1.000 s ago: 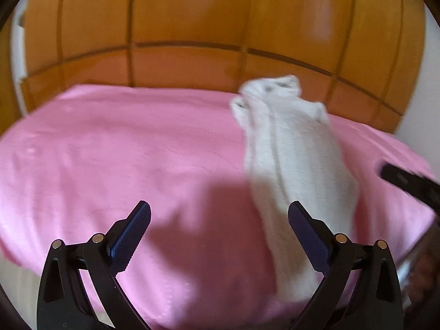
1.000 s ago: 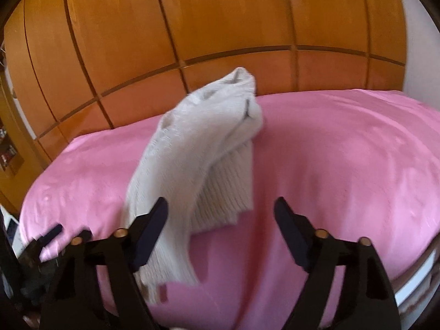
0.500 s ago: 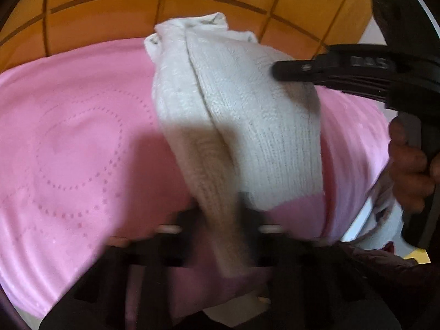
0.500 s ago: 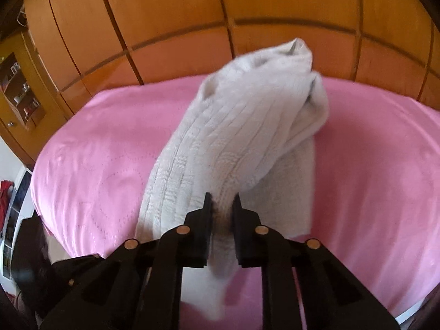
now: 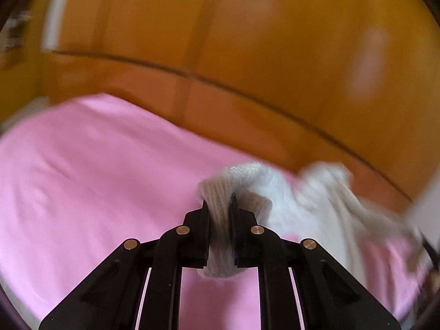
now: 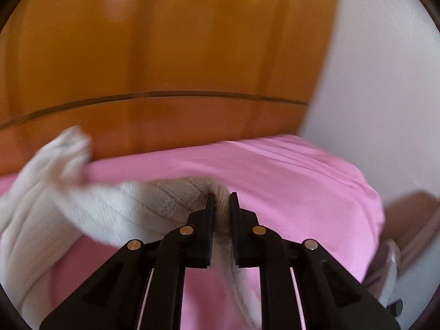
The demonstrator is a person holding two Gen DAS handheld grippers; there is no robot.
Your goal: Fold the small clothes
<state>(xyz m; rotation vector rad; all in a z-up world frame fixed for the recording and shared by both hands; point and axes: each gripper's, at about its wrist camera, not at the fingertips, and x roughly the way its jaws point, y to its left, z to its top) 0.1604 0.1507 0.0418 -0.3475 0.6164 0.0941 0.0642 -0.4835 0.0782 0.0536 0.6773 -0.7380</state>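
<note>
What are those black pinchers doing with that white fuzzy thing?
A person is folding a small white knit garment on a pink bed. The left gripper and the right gripper each pinch a bit of it, and it stretches between them, partly lifted off the bed. No fold is made yet.

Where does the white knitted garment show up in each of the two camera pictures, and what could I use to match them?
Left wrist view: the white knitted garment sits lower right of centre, one edge pinched in the left gripper.
Right wrist view: the garment stretches from the left edge to the centre, pinched in the right gripper.
Shared landmark: the pink bedspread beneath it, with the orange wooden panelling behind.
</note>
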